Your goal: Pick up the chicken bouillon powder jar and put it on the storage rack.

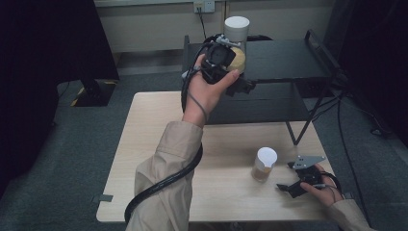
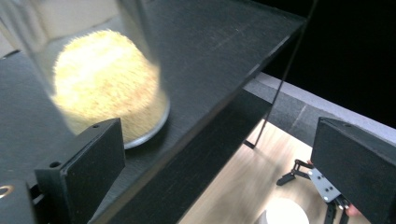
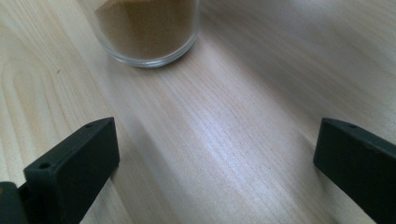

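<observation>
Left hand-held gripper (image 2: pixel 219 163) released beside jar of yellow grains (image 2: pixel 109 86) on black shelf (image 2: pixel 224 42). Back off straight, avoiding glass. Right hand-held gripper (image 3: pixel 215 163) released near brown-powder jar (image 3: pixel 147 30) on worktop (image 3: pixel 243 116).

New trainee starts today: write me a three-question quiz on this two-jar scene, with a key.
1. True or false: the jar of yellow grain stands on the black shelf.
2. The jar of brown powder stands on: A) the black shelf B) the wooden table C) the floor.
3. Fill in: the jaws of the left gripper are ____ and hold nothing.

Key
1. True: in the left gripper view its base sits flat on the dark shelf top.
2. B: it stands on the table just ahead of the right gripper, whose jaws are spread apart.
3. Open: the yellow jar is beyond the jaws, not between them.
</observation>
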`<state>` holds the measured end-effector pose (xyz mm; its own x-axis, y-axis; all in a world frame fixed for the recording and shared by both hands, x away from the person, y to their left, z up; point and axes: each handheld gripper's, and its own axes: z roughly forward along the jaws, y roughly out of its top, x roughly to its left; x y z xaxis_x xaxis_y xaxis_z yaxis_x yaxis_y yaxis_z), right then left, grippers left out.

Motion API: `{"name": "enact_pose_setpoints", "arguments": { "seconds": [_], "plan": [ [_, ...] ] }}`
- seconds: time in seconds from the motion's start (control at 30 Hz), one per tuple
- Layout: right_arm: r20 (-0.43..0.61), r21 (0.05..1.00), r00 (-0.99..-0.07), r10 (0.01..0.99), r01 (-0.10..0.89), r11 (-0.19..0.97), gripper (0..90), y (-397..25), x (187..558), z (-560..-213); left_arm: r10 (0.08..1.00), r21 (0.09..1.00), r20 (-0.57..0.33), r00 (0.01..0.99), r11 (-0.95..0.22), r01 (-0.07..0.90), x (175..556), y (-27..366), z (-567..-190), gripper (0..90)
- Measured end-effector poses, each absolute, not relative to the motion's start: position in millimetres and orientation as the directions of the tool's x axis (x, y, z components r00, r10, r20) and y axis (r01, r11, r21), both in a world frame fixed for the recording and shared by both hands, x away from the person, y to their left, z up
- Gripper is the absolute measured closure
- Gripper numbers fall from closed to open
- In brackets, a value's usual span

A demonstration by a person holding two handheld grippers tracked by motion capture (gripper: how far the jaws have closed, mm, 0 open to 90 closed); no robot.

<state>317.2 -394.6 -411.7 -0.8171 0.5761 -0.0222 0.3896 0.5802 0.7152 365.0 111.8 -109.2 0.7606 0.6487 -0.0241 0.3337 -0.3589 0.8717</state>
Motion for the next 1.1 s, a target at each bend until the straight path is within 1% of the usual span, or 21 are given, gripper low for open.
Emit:
{"name": "enact_pose_setpoints", "arguments": {
  "seconds": [0.73,1.1],
  "plan": [
    [-0.021,0.717,-0.816,0.578,0.391,0.577,0.0,-394.6,317.0,-412.0,0.608,0.872,-0.047,0.793,-0.362,0.33,358.8,117.2,-154.8,2.3],
    [-0.021,0.717,-0.816,0.578,0.39,0.578,0.0,-394.5,316.9,-412.0,0.607,0.867,-0.056,0.793,-0.364,0.34,354.4,125.2,-180.5,2.3]
  ]
}}
